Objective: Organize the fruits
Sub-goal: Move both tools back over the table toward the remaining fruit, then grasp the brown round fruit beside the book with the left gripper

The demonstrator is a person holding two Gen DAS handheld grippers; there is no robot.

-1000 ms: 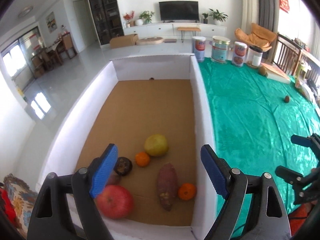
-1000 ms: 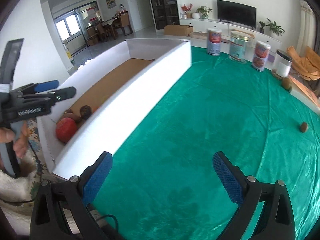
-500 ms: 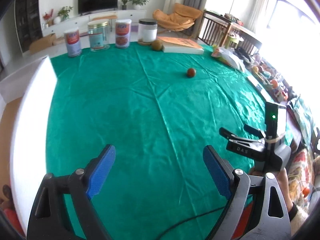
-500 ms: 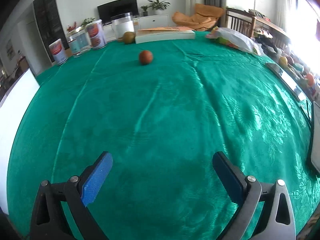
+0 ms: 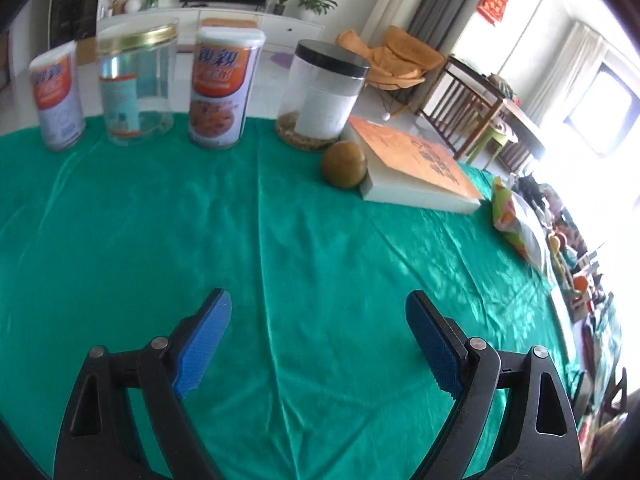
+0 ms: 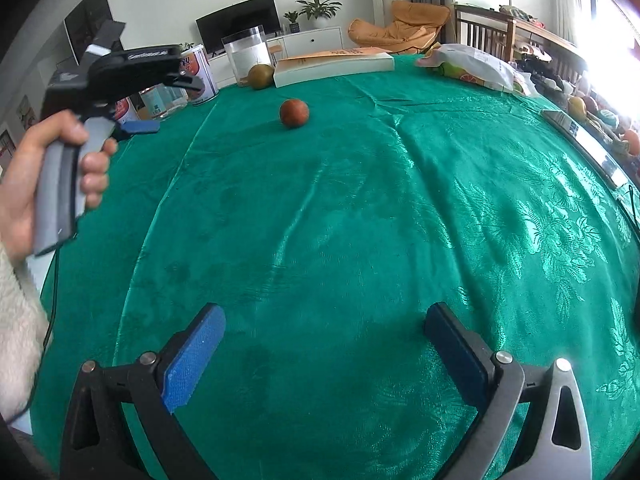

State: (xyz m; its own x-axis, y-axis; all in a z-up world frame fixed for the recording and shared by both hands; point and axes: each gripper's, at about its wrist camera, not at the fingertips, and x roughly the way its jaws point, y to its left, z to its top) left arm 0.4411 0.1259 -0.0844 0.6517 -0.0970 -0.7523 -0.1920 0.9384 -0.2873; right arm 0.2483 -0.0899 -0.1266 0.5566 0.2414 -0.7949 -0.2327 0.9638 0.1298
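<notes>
Jaws of the left gripper [image 5: 318,344] stand wide apart with nothing between them, only green tablecloth [image 5: 280,240] under the blue pads. The right gripper [image 6: 322,350] is likewise spread wide and empty, tilted down over bare cloth near the table's near edge.

Ahead of the left gripper, toward the far edge of the tabletop, a greenish-brown round fruit [image 5: 344,164] sits touching the side of a thick book [image 5: 416,172], just beside a black-lidded jar [image 5: 326,96]. It is well apart from the pads and a little right of their centre line. A reddish round fruit [image 6: 294,112] lies alone on open cloth, between the right gripper and that far row, and well ahead of it; in the right wrist view the left gripper [image 6: 138,126], in the person's hand [image 6: 48,184], hovers to the left of it.

The step in hand looks like a reach for one of these fruits. For the fruit by the book, the approach probably should come from above or from the open side, with the pads straddling its widest part, so that one finger does not jam against the book's edge. Round fruit will likely roll if nudged, so the pads should close evenly on both sides.
</notes>
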